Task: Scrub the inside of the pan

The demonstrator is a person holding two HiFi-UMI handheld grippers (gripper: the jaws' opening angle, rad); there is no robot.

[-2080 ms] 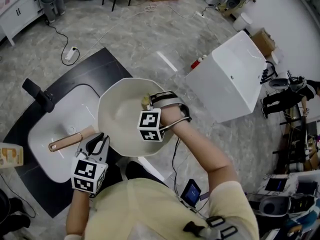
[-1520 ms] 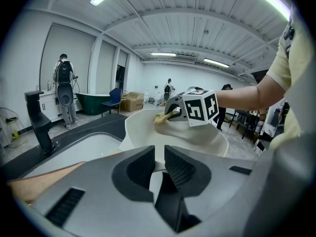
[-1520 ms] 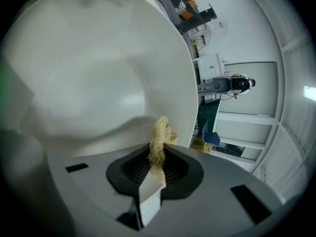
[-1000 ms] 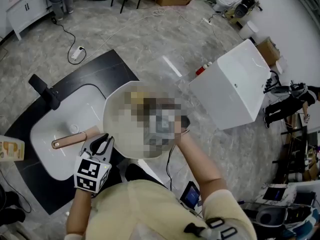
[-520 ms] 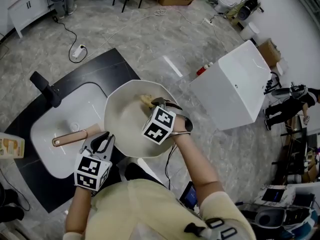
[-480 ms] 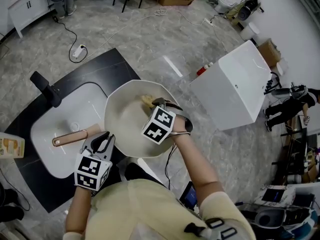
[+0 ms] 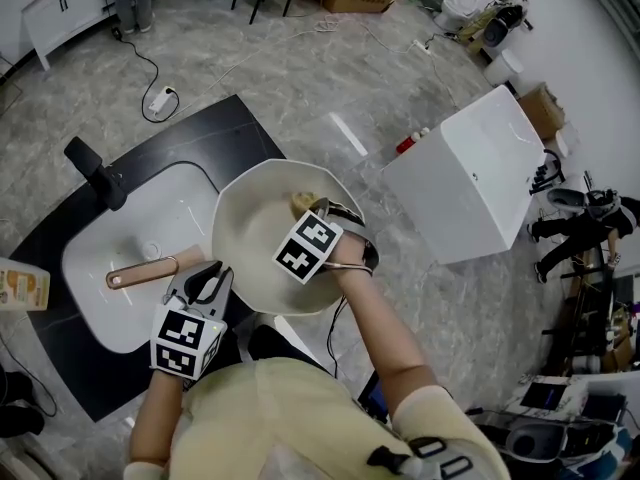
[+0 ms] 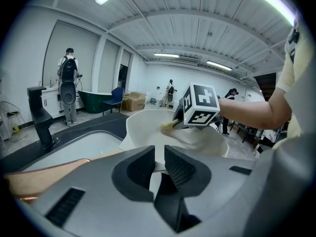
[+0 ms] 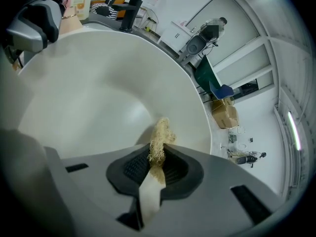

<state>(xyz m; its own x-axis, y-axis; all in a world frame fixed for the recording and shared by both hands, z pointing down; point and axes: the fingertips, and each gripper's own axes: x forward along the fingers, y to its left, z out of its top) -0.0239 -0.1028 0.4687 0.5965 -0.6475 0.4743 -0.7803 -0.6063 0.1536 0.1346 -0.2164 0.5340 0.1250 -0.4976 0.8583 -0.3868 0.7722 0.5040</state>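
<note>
A cream pan (image 7: 250, 248) is held tilted over the sink, its copper-toned handle (image 7: 145, 270) pointing left. My left gripper (image 7: 205, 280) is shut on the handle's base beside the rim; in the left gripper view its jaws (image 8: 159, 154) close on that pale edge. My right gripper (image 7: 312, 213) reaches inside the pan, shut on a straw-coloured scrubber (image 7: 302, 201). The right gripper view shows the scrubber (image 9: 159, 137) sticking out past my right gripper (image 9: 157, 157) and pressing on the pan's inner wall (image 9: 84, 98).
A white sink (image 7: 120, 238) set in a dark counter lies under the pan, with a black faucet (image 7: 95, 173) at its far left. A bottle (image 7: 20, 283) stands at the left edge. A white box (image 7: 475, 173) sits on the floor to the right.
My right gripper has shifted slightly inside the pan, the scrubber staying against the far inner wall. The left gripper keeps its hold and the pan has barely moved.
</note>
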